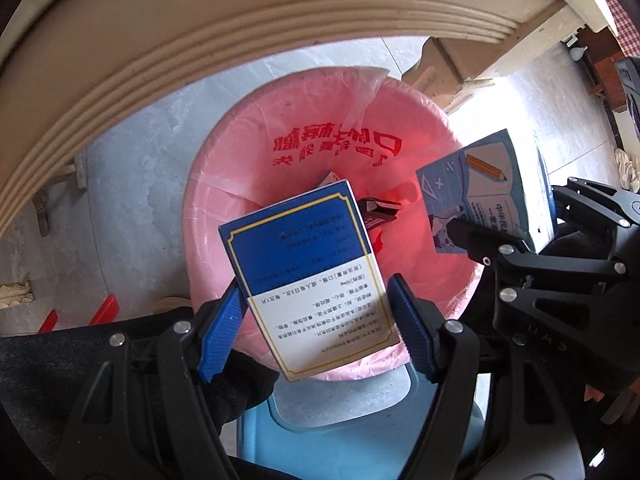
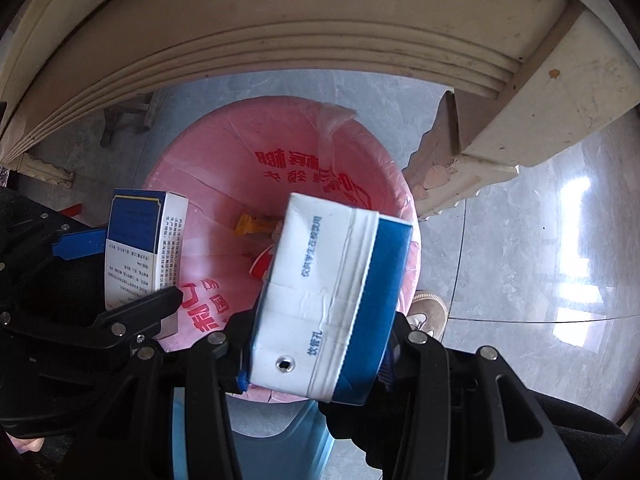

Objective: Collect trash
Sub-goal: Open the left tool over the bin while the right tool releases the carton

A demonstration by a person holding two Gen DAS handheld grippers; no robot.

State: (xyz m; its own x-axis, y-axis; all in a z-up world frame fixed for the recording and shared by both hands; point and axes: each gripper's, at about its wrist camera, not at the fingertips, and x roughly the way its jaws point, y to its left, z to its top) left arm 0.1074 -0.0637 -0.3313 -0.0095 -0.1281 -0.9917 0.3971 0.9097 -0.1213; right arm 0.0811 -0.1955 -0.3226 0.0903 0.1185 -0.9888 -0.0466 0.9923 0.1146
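1. Trash bin [image 1: 224, 184], lined with a pink bag, stands on the grey floor [image 1: 132, 184] directly below both claws, tucked against the cream moulded edge of the counter [image 1: 200, 52] and beside one of its legs [image 2: 444, 168].
2. The left claw [image 1: 316, 320] has its blue pads closed on the two long edges of a blue-and-white box [image 1: 304, 276]. The box's long axis runs away from the claw, straight down toward the bin's mouth.
3. The right claw [image 2: 316, 356] is clamped on a blue-and-white carton [image 2: 332, 300], gripped by its end with the straw hole showing. Its long axis also points down at the bin.
4. The two claws hang side by side over the opening, neither plainly nearer. From the left view the carton [image 1: 492, 188] sits over the right rim; from the right view the box [image 2: 140, 248] sits over the left rim.
5. The relation that counts, I'd say: each piece must be over the open mouth and inside the rim before the pads let go. The carton looks closer to the rim than the box, so it could clip the edge or tip out.
6. Inside the bin there is already some rubbish: a dark wrapper [image 1: 380, 210], something yellow [image 2: 252, 224] and a red piece. There is plenty of room left.
7. Nothing blocks the drop. The counter edge overhangs the far side, and a light blue plastic thing [image 1: 340, 420] sits just under the claws at the near side.
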